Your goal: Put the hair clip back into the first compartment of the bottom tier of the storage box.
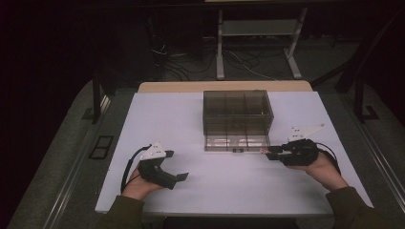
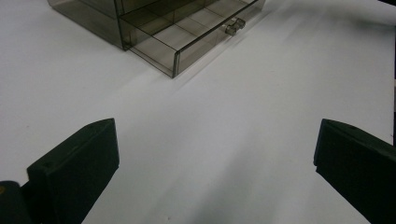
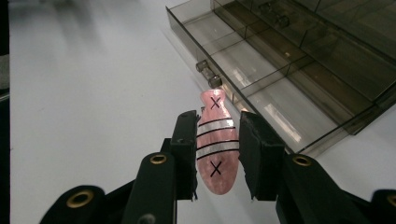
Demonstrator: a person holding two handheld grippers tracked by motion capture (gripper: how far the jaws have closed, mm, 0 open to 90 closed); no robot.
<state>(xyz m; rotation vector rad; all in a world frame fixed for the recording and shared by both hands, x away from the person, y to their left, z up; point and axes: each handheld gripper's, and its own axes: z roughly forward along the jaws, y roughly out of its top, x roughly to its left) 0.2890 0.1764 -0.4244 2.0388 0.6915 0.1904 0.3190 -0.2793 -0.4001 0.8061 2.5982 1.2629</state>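
Observation:
A smoky see-through drawer box (image 1: 238, 112) stands at the middle of the white table (image 1: 143, 124). Its bottom drawer (image 1: 236, 142) is pulled out toward me and shows divided compartments (image 3: 261, 79) and a small handle (image 3: 208, 73). My right gripper (image 1: 271, 152) is shut on a pink fish-shaped clip (image 3: 215, 144) with silver stripes and two black crosses. The clip's tip points at the drawer's front right corner, just short of the handle. My left gripper (image 1: 177, 165) rests at the table's front left, jaws wide apart and empty (image 2: 215, 140), with the drawer (image 2: 187, 35) farther ahead.
Bare white tabletop (image 2: 261, 93) stretches between the grippers and in front of the drawer. Beyond the table's far edge a desk frame (image 1: 258, 43) and loose cables (image 1: 239, 62) lie on the dark floor.

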